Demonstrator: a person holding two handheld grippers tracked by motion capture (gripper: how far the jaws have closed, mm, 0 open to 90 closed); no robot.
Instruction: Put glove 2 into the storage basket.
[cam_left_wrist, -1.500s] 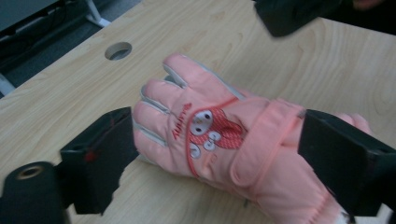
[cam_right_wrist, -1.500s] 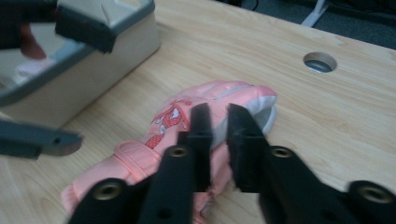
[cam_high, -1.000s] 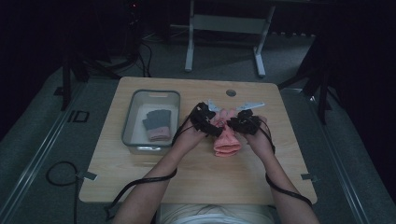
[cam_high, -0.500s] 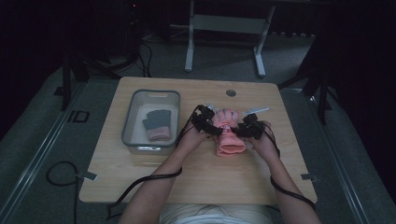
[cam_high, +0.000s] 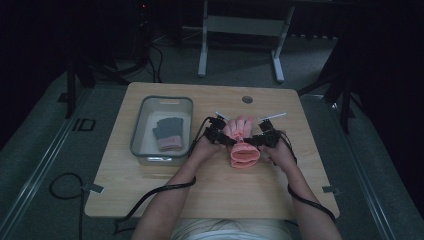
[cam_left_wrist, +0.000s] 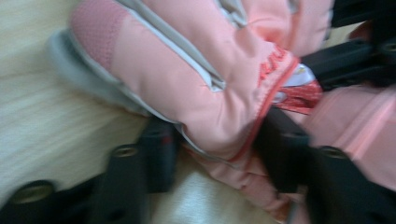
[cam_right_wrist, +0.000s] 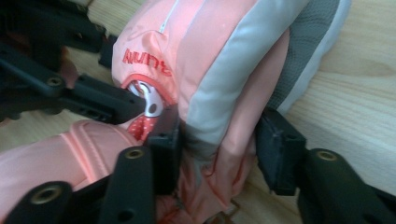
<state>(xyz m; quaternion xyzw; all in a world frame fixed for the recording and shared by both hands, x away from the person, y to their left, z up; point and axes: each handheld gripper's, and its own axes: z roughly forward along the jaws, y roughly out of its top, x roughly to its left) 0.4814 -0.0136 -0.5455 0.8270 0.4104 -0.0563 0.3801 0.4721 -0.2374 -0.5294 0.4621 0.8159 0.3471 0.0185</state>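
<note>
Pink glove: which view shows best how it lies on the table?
The high view: the whole pink glove lies on the table, fingers away from the person, cuff nearest, between the left gripper and right gripper. The left gripper view and right gripper view give close-ups of its fabric pinched between black jaws.

1. Your left gripper (cam_high: 223, 138) and right gripper (cam_high: 256, 140) are black, with blocky square pads (cam_right_wrist: 164, 140) and round metal-ringed screw holes along the jaws.
2. A black cable (cam_high: 165, 189) trails from each.
3. Your forearms are bare, no sleeves.
</note>
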